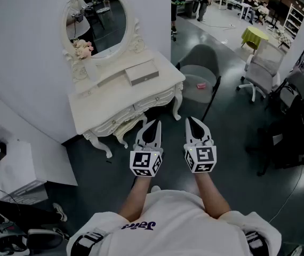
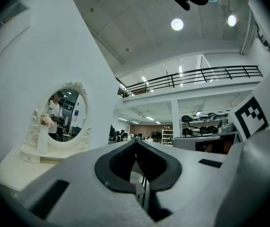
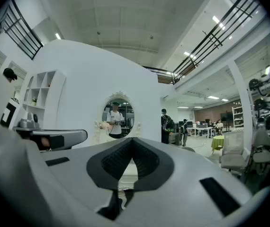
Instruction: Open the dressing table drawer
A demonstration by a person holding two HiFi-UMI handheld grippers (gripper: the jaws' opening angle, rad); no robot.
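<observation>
The white dressing table [image 1: 104,104] stands against the curved wall at upper left, with an oval mirror [image 1: 96,20] on it and closed drawer fronts [image 1: 153,98] along its carved front edge. Both grippers hang side by side in front of it, apart from the table. My left gripper [image 1: 154,124] has its jaws meeting at the tips, nothing between them. My right gripper [image 1: 190,120] is likewise shut and empty. In the left gripper view the mirror [image 2: 64,112] sits left of the shut jaws [image 2: 136,141]. In the right gripper view the mirror [image 3: 118,115] lies straight beyond the jaws [image 3: 132,138].
A small drawer box [image 1: 141,72] and pink flowers [image 1: 82,48] rest on the tabletop. A grey chair [image 1: 200,73] stands just right of the table. A white cabinet [image 1: 13,167] is at left, an office chair [image 1: 261,73] and dark equipment [image 1: 296,127] at right.
</observation>
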